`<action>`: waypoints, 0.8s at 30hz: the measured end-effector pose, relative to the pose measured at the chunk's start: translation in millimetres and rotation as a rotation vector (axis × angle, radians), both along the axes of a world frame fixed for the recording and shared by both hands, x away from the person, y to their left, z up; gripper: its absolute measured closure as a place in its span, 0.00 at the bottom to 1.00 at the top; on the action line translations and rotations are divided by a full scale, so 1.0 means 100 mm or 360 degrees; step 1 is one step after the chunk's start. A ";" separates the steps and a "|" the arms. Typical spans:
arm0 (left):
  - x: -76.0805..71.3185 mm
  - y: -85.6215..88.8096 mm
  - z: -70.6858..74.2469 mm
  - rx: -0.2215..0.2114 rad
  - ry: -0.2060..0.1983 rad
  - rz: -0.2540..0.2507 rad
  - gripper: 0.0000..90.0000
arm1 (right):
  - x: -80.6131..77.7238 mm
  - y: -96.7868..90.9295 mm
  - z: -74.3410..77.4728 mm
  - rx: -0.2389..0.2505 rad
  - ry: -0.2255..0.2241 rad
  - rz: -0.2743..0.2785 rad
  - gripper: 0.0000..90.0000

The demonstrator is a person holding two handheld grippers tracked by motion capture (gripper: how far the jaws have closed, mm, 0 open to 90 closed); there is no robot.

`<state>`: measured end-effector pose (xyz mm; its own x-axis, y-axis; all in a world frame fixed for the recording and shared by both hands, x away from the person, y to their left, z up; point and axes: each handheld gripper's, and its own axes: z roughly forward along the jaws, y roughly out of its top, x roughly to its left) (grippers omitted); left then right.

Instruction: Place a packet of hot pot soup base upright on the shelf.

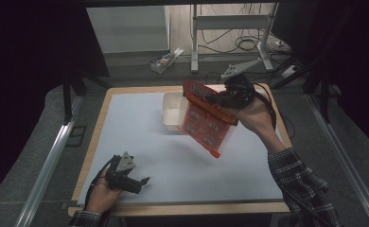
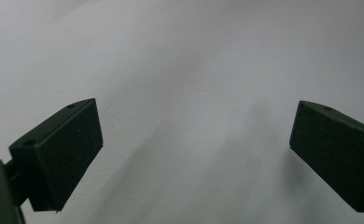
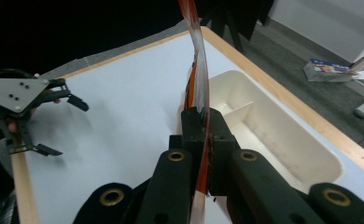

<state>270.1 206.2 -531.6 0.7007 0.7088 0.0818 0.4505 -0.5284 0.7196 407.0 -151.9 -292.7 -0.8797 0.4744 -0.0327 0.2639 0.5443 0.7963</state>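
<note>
- Dim room around a wood-edged table (image 1: 93, 142) with a pale sheet over its top; in the high view a white tray (image 1: 172, 111) sits toward 12 o'clock of the table's middle, and a carton (image 1: 164, 62) lies on the floor beyond the far edge; the right gripper (image 1: 224, 99) is raised just to the tray's 3 o'clock, its jaws clamped on the top edge of a flat red-orange packet (image 1: 204, 124) that hangs slanted toward 5 o'clock, clear of the sheet, with its upper corner overlapping the tray's near-right rim; the left gripper (image 1: 142, 181) rests low at the table's 7 o'clock, holding nothing.
- Left gripper view: bare pale sheet ahead; the left gripper's (image 2: 196, 135) two black jaws stand wide apart with nothing between them.
- Right gripper view: the packet (image 3: 199, 70) stands edge-on, rising to 12 o'clock from the right gripper's (image 3: 203, 133) pressed-together jaws; the tray (image 3: 283, 149), with a divider and seemingly nothing in it, lies at 3 o'clock; the other gripper (image 3: 61, 119) waits at 9 o'clock, open.
- Handling, as a judgement: the packet looks light, thin and floppy, with glossy film that could slip or crease; it bows along its length, so it will swing when moved; the sealed top strip, where the film seems stiffest, is the sound place to pinch; a second hold on the lower edge would steady it for laying flat into the tray.
</note>
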 end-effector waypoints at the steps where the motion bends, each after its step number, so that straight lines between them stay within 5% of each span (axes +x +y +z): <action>1: 0.00 0.00 0.00 -0.0007 0.0003 0.0001 0.03 | 0.02 -0.01 0.02 -0.0001 -0.0008 -0.0002 0.98; 24: 0.00 0.09 0.04 -0.0127 -0.0041 0.0047 0.00 | 0.44 -0.04 0.35 -0.0001 -0.0081 -0.0140 0.98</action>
